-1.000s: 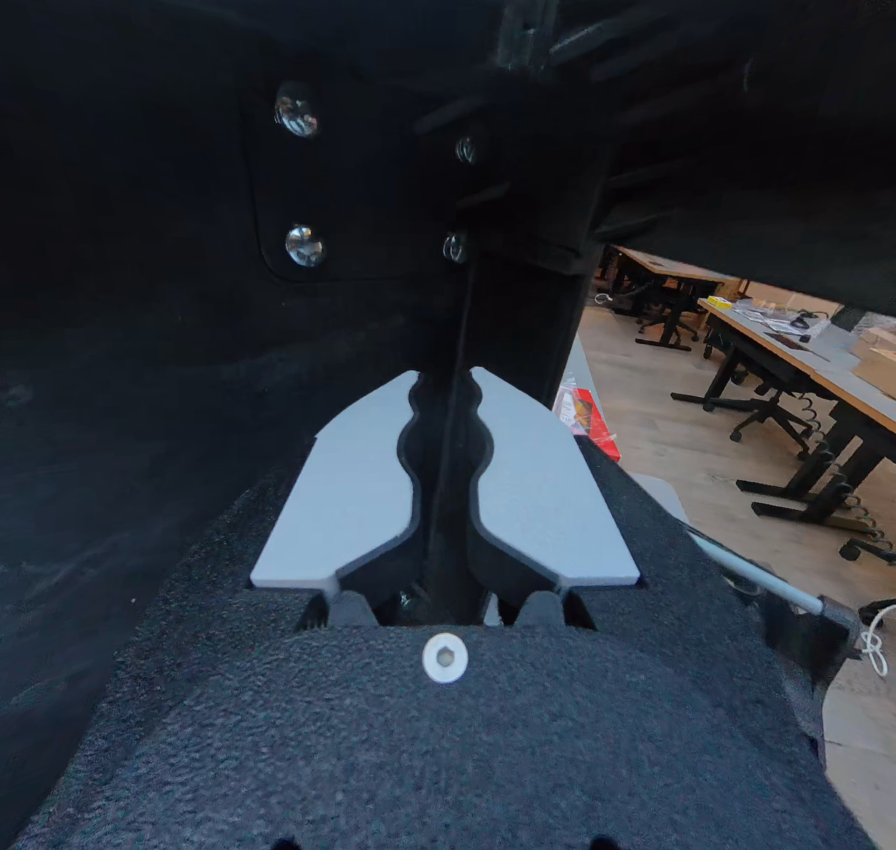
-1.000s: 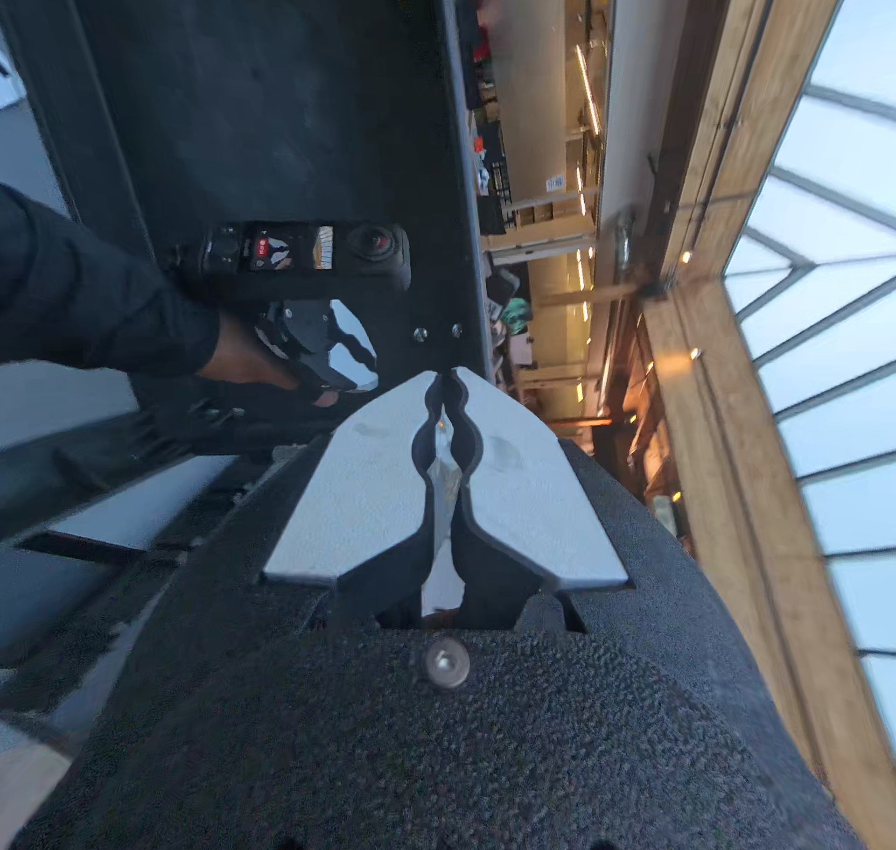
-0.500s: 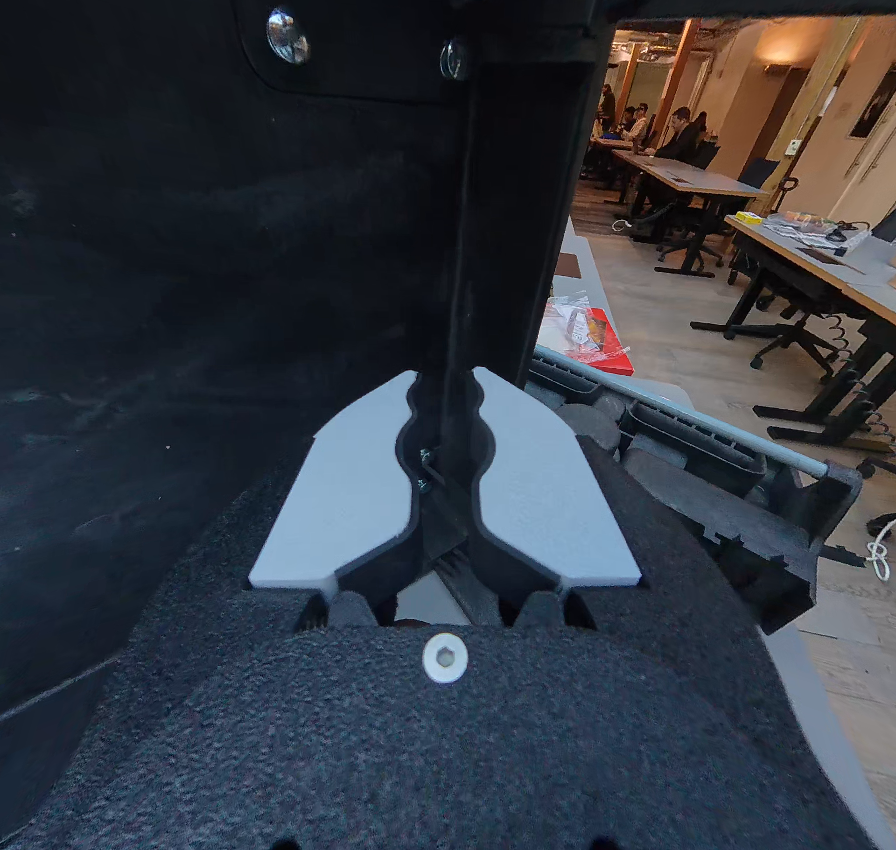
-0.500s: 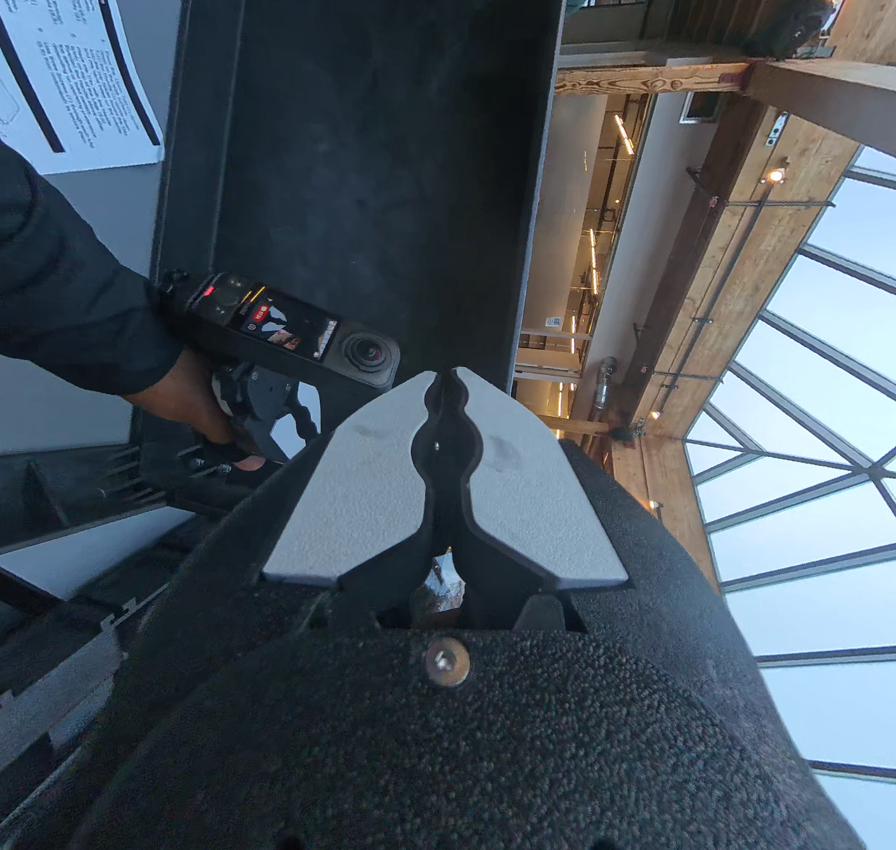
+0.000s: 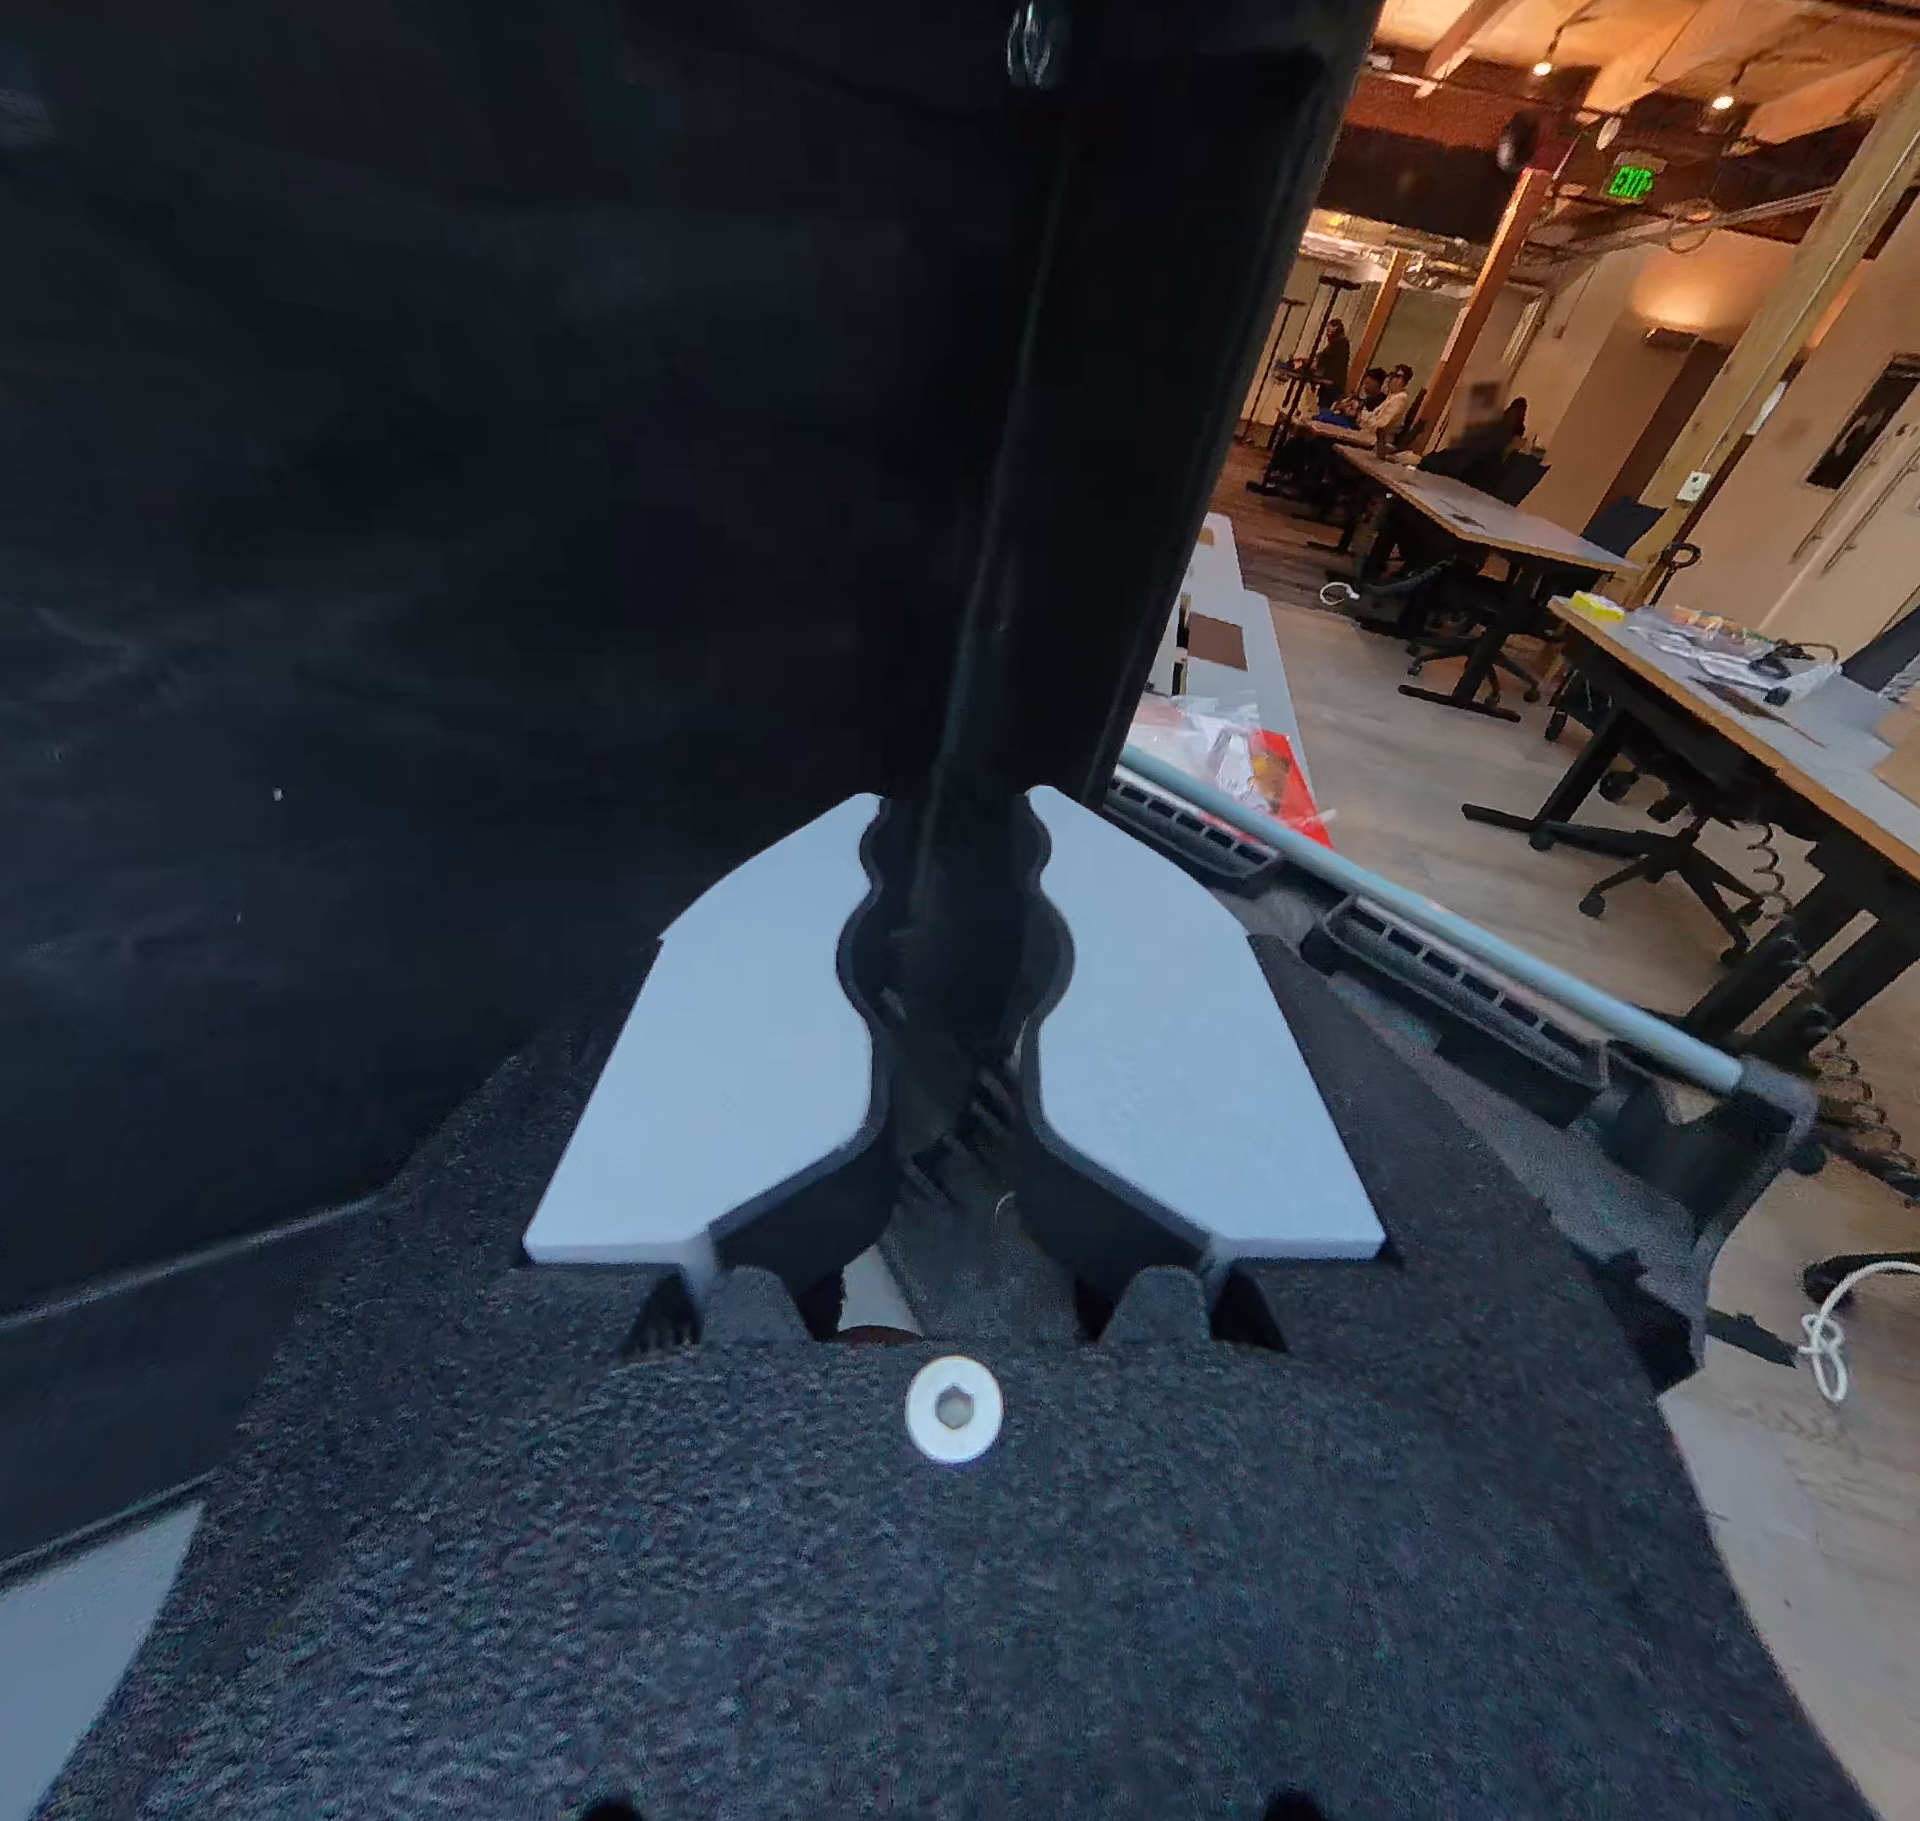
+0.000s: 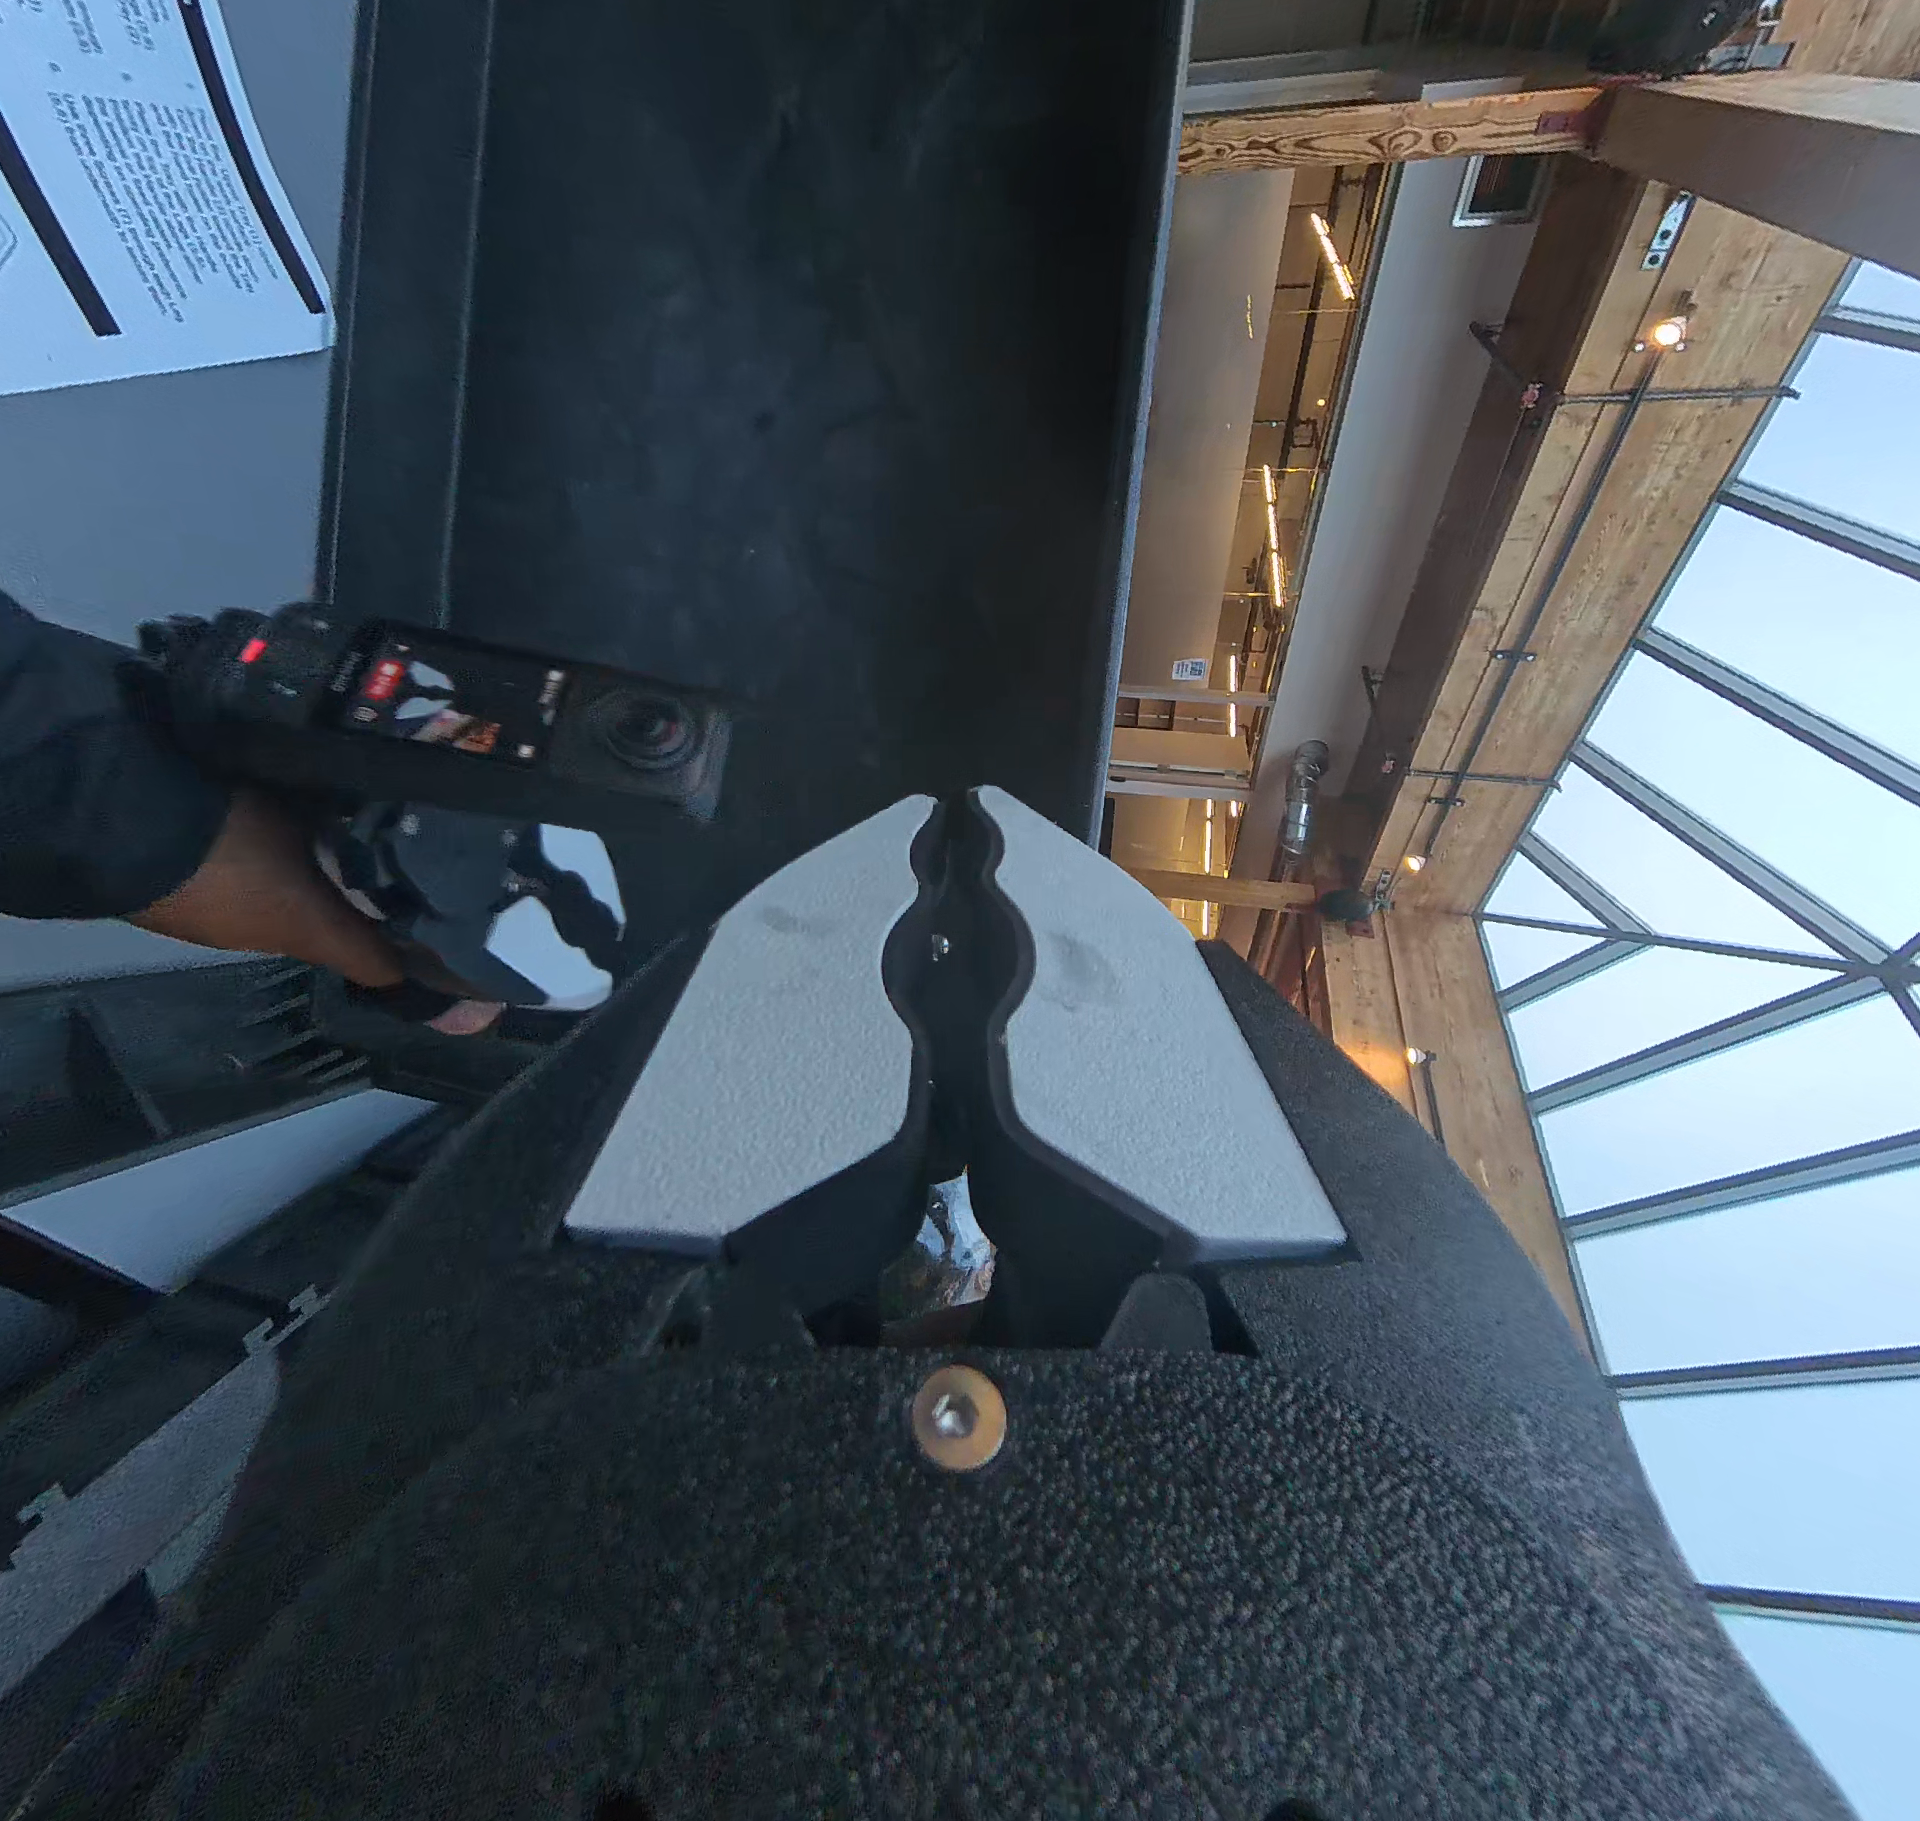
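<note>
A big black case lid [image 5: 468,421] stands open and fills the left wrist view. My left gripper [image 5: 956,805] is shut on the lid's right edge, which runs down between its grey fingers [image 5: 727,1044]. In the right wrist view the same lid [image 6: 779,317] hangs in front. My right gripper [image 6: 956,800] is shut at the lid's near rim, fingertips together. The left gripper [image 6: 561,930], with its black camera [image 6: 468,722], shows there in a hand [image 6: 260,909] at the lid's left side.
The case's black base with vents and a grey rod [image 5: 1455,940] lies to the right on a grey table. A red and clear packet [image 5: 1268,763] lies behind it. A printed sheet [image 6: 125,161] lies left of the lid. Desks and chairs [image 5: 1714,711] stand at the right.
The lid has swung up with both grippers on it. The left view now shows more of the room and the case base. In the right view the left gripper has dropped lower.
</note>
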### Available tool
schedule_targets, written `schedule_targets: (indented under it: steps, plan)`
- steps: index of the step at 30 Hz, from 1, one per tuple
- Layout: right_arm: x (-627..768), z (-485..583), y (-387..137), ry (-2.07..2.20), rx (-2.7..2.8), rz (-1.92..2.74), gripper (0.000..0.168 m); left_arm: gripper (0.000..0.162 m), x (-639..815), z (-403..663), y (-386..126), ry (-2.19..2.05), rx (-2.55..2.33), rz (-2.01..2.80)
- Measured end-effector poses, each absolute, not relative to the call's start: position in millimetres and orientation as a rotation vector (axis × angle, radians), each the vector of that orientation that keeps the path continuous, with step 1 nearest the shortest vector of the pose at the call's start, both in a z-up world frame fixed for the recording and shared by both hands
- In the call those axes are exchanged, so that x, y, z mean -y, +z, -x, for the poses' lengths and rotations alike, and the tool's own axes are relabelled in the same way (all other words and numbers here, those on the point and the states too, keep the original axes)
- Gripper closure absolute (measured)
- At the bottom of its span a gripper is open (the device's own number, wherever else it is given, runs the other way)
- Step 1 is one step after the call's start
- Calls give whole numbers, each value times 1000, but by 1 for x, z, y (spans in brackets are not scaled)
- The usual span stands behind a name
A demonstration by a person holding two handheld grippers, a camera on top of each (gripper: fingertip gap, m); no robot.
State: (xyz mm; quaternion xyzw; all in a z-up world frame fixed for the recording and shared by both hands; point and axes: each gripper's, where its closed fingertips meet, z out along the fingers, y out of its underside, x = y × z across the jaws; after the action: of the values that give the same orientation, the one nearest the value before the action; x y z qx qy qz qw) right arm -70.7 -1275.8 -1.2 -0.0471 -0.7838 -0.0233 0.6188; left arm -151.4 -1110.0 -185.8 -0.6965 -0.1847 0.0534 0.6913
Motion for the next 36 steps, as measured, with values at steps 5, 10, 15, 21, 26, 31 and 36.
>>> schedule_targets:
  steps: [5, 10, 15, 21, 26, 31, 36]
  plan:
    - [1274, 72, -9, -142, 1816, 65, 164, 140, 1147, 145, -265, 221, 456, 1666]
    - [1274, 75, -20, -219, 1853, 24, 164, 139, 1189, 137, -333, 205, 558, 1744]
    - [1273, 78, -27, -242, 1883, 18, 164, 139, 1211, 129, -349, 135, 602, 1669]
    - [1267, 84, -34, -317, 1909, -3, 164, 138, 1202, 132, -360, 41, 635, 1728]
    - [1263, 87, -36, -342, 1916, 1, 164, 134, 1200, 134, -364, -17, 660, 1738]
    - [1263, 87, -36, -333, 1911, 10, 164, 134, 1198, 128, -362, -17, 610, 1741]
    - [1263, 87, -35, -322, 1907, 12, 164, 134, 1197, 128, -362, -22, 607, 1746]
